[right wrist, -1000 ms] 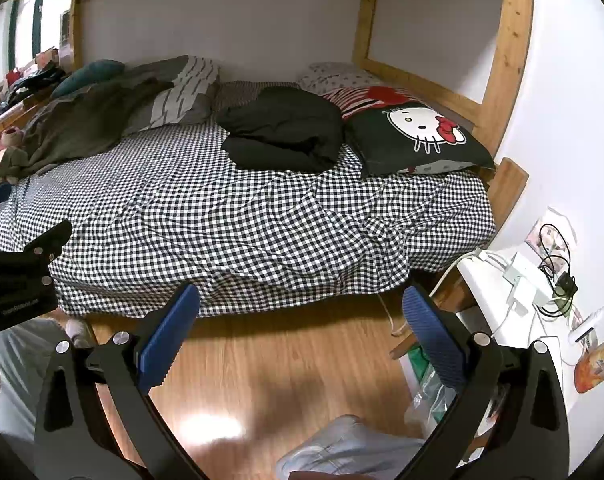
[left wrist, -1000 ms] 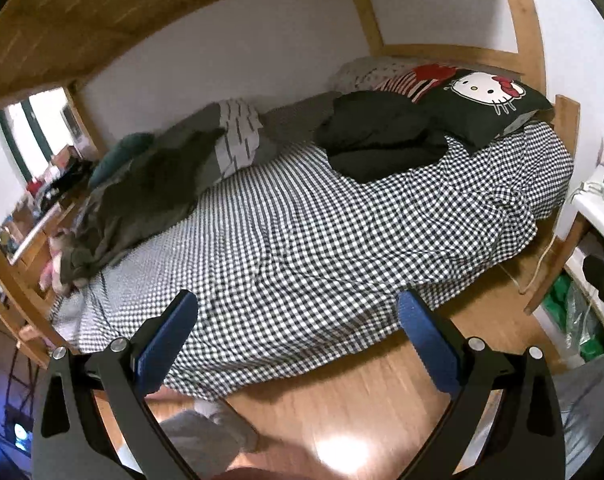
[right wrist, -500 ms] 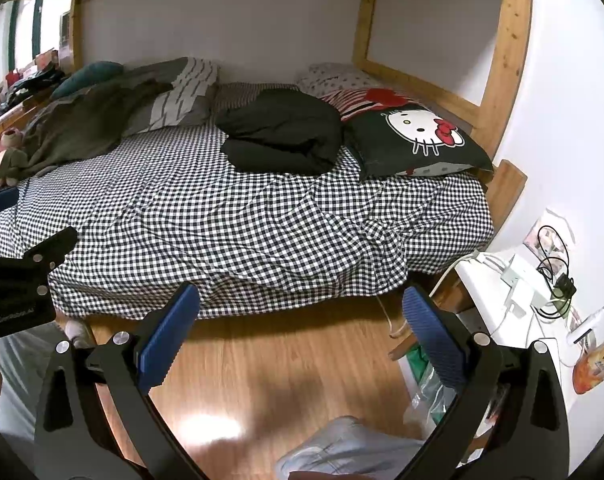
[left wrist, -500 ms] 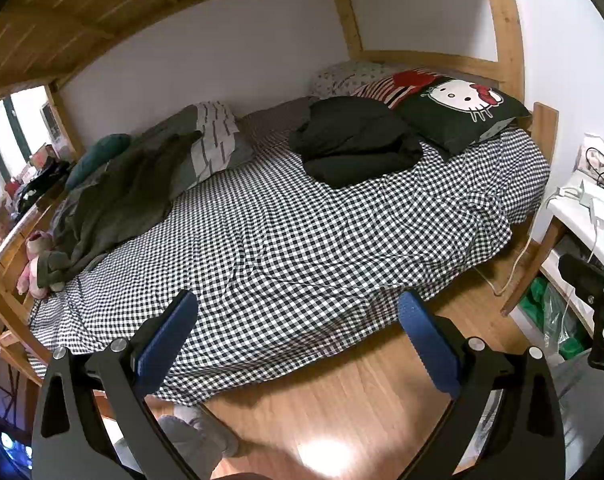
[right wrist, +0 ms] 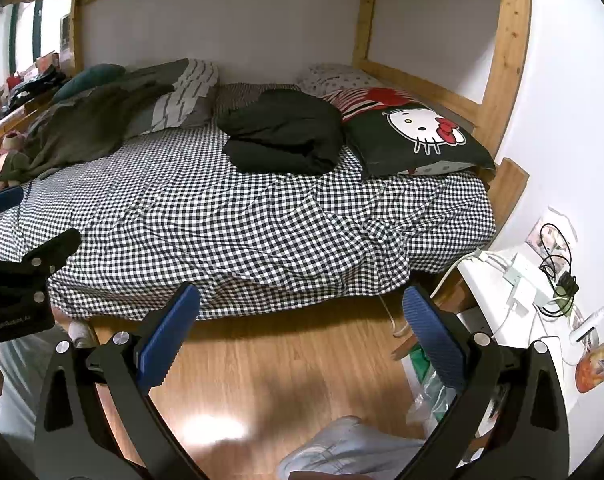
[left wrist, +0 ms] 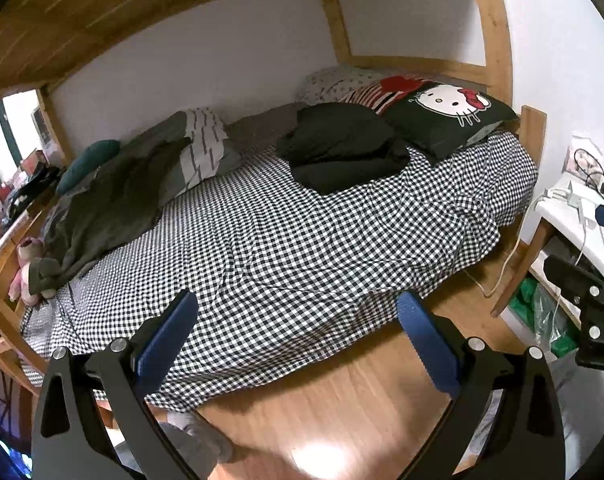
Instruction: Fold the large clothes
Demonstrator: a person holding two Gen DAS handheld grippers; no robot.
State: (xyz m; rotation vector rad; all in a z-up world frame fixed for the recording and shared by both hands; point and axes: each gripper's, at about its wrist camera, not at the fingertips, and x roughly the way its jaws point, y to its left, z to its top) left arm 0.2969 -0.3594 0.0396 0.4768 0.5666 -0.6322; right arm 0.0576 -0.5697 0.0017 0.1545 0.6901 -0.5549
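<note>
A bunk bed with a black-and-white checked sheet (left wrist: 302,248) fills both wrist views, seen from the wooden floor (right wrist: 282,360) beside its near long edge. Going left to right: at the left end of the bed, against the far edge, an olive-green garment (left wrist: 102,208) lies sprawled and rumpled over a grey striped pillow (left wrist: 202,148), one end trailing toward the left corner beside a pink plush toy (left wrist: 26,264). It looks soft, limp and fairly bulky; a judgement only, but it would sag if lifted by one point, so the collar, shoulders or hem corners seem the best places to take hold. Toward the right end, a black garment (right wrist: 282,132) sits bunched in a thick heap, touching a Hello Kitty pillow (right wrist: 414,140) at the right corner. It looks heavier and would need shaking out first. Both tongs are empty with their blue pads spread wide apart: the left gripper (left wrist: 294,336) hangs over the bed's near edge, the right gripper (right wrist: 298,332) over the floor just short of it. A white side table (right wrist: 502,300) with cables stands at far right.
</note>
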